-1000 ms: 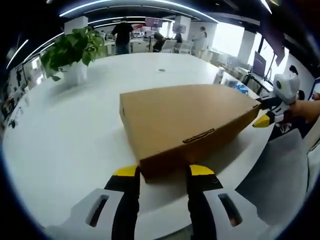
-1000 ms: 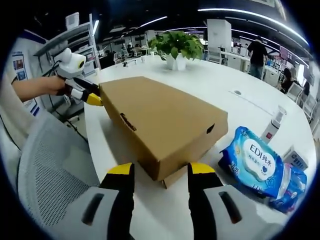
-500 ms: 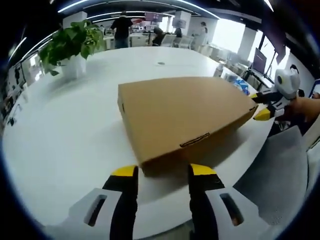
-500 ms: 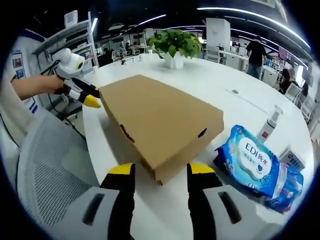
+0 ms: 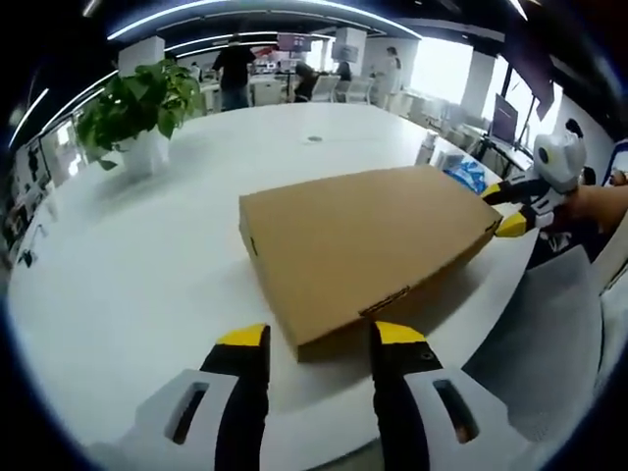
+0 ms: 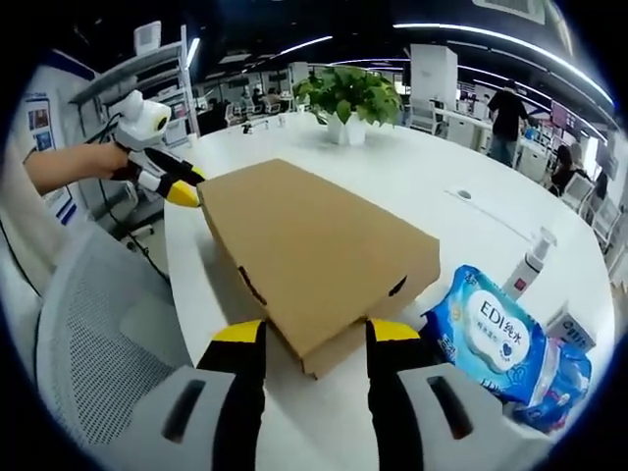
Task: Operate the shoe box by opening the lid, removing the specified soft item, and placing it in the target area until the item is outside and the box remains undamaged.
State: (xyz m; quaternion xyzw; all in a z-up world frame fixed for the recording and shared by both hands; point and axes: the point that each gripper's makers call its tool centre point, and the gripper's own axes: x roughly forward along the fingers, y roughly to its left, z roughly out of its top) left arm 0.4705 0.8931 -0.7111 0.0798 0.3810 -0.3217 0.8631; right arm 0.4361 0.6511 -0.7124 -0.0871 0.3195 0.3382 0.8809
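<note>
A closed brown cardboard shoe box (image 5: 363, 250) lies on the white table (image 5: 128, 265). My left gripper (image 5: 321, 337) is open, its yellow-tipped jaws on either side of the box's near corner. The right gripper (image 5: 503, 208) comes in from the right in the left gripper view, its jaws around the opposite corner. In the right gripper view the shoe box (image 6: 314, 250) runs away from my open right gripper (image 6: 316, 332), whose jaws flank the corner, where a strip of the base shows under the lid. The left gripper (image 6: 182, 186), held by a hand, is at the far corner.
A potted plant (image 5: 137, 103) stands at the back of the table. Blue wet-wipe packs (image 6: 496, 329) and a small spray bottle (image 6: 530, 265) lie beside the box. A grey mesh chair (image 6: 88, 343) is at the table's edge. People stand far behind.
Both grippers have stayed open at opposite corners of the box. The views have shifted a little, and the box looks slightly turned on the table.
</note>
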